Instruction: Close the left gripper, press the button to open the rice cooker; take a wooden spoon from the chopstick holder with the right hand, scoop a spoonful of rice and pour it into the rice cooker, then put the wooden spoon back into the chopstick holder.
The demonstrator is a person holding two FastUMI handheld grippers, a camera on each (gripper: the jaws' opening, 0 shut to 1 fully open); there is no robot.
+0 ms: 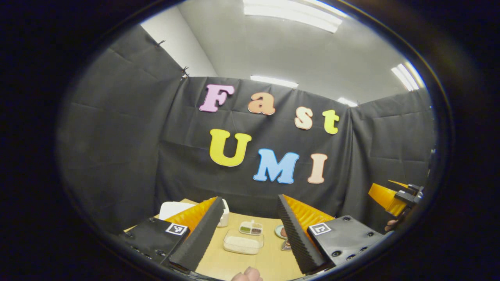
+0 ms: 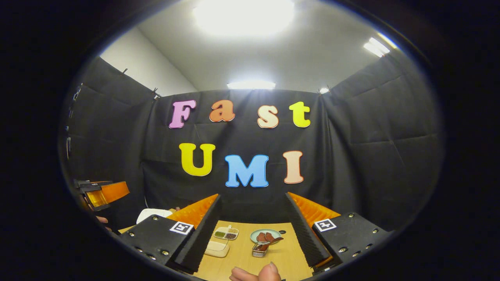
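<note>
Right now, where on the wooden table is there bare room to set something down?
Bare wood lies in front of the clear rectangular container of rice, near the table edge. It is crowded farther back: the small divided dish, green plate and metal chopstick holder cluster together.

On the tabletop [image 1: 234, 265], a lidded rice box [image 1: 243, 242] is set nearest, a divided dish [image 1: 250, 228] just behind it. To its right, a plate [image 2: 265, 235] is placed behind the chopstick holder [image 2: 258, 249], and the rice cooker [image 1: 172, 210] is found far left.
</note>
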